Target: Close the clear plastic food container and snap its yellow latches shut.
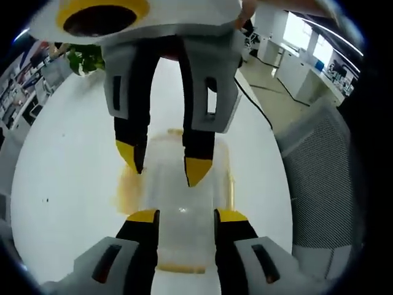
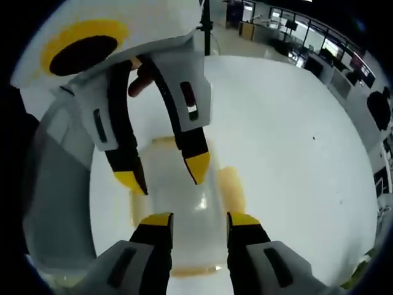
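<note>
A clear plastic container (image 1: 182, 200) with yellow latches (image 1: 126, 187) on its sides lies flat on the round white table (image 1: 67, 178). My left gripper (image 1: 187, 216) hovers over its near end, jaws open about as wide as the lid. My right gripper (image 1: 164, 163) reaches in from the opposite side, tips pointing down at the container's far half, also open. In the right gripper view the container (image 2: 195, 195) lies between my right gripper (image 2: 199, 219) and the facing left gripper (image 2: 164, 172). One yellow latch (image 2: 231, 187) juts out sideways. I cannot tell if any tip touches the lid.
A grey mesh partition (image 1: 325, 172) stands past the table's edge, with a black cable (image 1: 255, 101) on the floor beside it. A green plant (image 1: 86, 58) sits beyond the table. A hand (image 2: 141, 80) shows behind the left gripper. Office desks (image 2: 295, 37) stand in the background.
</note>
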Demonstrator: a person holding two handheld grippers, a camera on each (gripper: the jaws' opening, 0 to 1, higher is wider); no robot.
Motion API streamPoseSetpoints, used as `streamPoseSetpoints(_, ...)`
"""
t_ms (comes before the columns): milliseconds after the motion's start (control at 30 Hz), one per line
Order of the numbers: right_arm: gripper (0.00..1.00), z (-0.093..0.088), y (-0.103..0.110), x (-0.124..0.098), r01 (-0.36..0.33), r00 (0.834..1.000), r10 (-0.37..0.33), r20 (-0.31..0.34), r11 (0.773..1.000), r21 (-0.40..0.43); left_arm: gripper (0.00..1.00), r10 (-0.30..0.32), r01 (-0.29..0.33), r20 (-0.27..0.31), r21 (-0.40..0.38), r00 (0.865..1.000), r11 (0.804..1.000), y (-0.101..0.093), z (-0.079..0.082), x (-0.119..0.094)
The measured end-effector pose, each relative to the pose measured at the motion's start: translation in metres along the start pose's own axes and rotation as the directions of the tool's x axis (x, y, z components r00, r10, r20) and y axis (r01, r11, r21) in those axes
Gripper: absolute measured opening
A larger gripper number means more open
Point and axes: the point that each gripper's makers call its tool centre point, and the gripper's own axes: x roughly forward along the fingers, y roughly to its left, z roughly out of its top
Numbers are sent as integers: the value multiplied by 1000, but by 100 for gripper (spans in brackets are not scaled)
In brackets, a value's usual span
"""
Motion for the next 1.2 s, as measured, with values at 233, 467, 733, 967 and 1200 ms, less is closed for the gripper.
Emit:
streamPoseSetpoints(233,37,-5,-1,3,1,1000,-2,-24,1000,-4,51,1,0,-12,46,1000,999,-11,0,3)
streamPoseSetpoints(467,42,-8,-2,8,-24,999,24,-22,999,35,53,53,-51,-19,92,998,994,-14,-2,5)
streamPoseSetpoints(733,43,-8,0,9,-65,998,66,-19,997,28,57,70,-69,-6,74,998,995,-16,-3,6)
streamPoseSetpoints(967,43,-6,-1,11,-142,989,141,-46,990,-27,58,96,-92,-43,101,994,991,-18,-3,8)
streamPoseSetpoints(1200,43,0,0,14,-218,976,216,-40,974,-62,59,127,-111,-110,143,986,983,-18,-5,10)
